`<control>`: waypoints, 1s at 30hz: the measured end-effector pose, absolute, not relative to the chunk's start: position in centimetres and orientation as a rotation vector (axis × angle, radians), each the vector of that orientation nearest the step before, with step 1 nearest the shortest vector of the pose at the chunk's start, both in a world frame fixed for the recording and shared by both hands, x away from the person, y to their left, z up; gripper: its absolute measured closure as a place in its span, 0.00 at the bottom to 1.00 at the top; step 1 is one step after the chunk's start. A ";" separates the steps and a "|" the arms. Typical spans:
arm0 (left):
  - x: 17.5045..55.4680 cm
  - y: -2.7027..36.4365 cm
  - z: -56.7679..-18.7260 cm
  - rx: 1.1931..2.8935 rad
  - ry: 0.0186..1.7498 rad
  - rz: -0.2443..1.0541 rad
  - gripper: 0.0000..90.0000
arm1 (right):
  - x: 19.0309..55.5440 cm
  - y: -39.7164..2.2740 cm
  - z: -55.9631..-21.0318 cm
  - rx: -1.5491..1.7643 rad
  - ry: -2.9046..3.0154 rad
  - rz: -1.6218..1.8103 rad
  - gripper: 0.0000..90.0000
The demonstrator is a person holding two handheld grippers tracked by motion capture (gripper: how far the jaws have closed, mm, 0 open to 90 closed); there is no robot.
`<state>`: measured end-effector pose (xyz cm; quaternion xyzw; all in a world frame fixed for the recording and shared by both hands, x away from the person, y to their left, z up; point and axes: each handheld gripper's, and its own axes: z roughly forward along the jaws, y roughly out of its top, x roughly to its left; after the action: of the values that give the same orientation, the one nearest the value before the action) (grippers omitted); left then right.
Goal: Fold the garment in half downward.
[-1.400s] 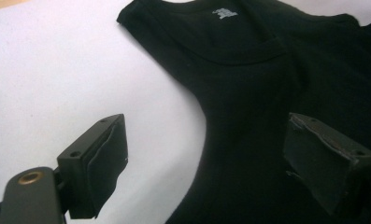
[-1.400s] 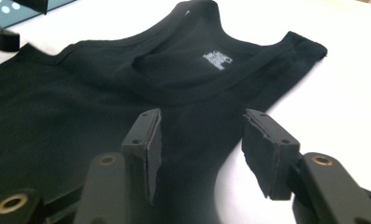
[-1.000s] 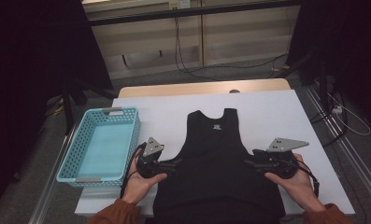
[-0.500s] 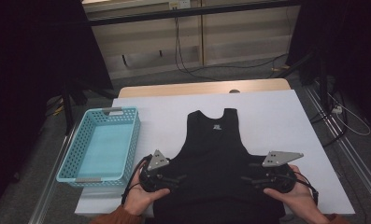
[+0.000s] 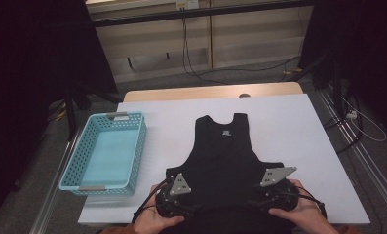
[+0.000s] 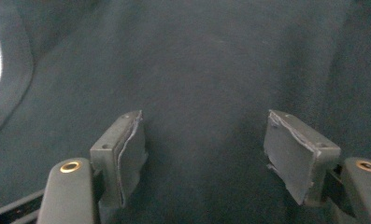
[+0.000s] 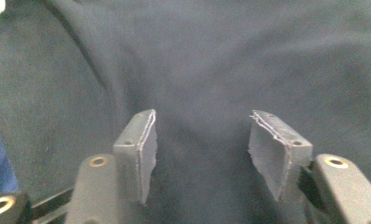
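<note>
**Vest hem at near edge, both grippers on it, nothing pinched yet**

Vest (image 5: 224, 156) (black, sleeveless) lies flat on the white tabletop (image 5: 298, 122), centre to near edge. Long axis runs near-to-far: neck toward the far edge, hem toward the person.

- Left gripper (image 6: 204, 154) sits on the near-left part of the hem, right gripper (image 7: 199, 149) on the near-right part. Each hand is equally near its own corner, so it's a two-hand job, no clear favourite.
- Left fingers (image 6: 127, 149): partly open and have just been closing; fabric lies flat below the gap, not pressed between the pads.
- Right fingers (image 7: 143, 144): partly open and have just been opening a bit; same story, cloth underneath and ahead, no grip on it.
- Key relation: the cloth lies directly under and forward of both sets of fingers, so the hem edge would be back toward the person. My read: the grab needs fingertips down to gather a fold or get under the hem.

Around: blue basket (image 5: 106, 151) near the left edge, empty, well apart from the vest. Nothing in the way between it and the vest.
</note>
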<state>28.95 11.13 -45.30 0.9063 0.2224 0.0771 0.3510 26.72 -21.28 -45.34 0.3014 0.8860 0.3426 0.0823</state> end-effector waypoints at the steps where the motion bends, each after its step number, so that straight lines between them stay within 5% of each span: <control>1: 29.0 11.2 -45.3 2.343 0.567 0.194 0.36 | 26.6 -21.1 -45.3 0.878 2.643 1.012 0.44; 3: 28.7 11.2 -45.3 2.338 0.544 0.187 0.41 | 26.5 -20.7 -45.4 0.870 2.631 0.990 0.46; 5: 28.3 11.2 -45.1 2.366 0.487 0.164 0.58 | 26.5 -20.6 -45.3 0.872 2.635 0.979 0.52; 10: 28.0 11.3 -44.8 2.383 0.486 0.156 0.95 | 26.4 -20.9 -45.1 0.897 2.673 1.013 0.96; 11: 28.1 11.4 -44.8 2.381 0.485 0.145 0.99 | 26.3 -20.9 -45.1 0.908 2.673 1.020 0.98; 30: 24.6 12.7 -44.3 2.410 0.438 0.007 1.00 | 21.7 -20.0 -44.9 0.842 2.722 1.021 0.99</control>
<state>24.59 12.75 -44.31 0.9256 0.1680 0.0026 0.3393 21.70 -20.03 -44.87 0.2778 0.8978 0.3368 0.0574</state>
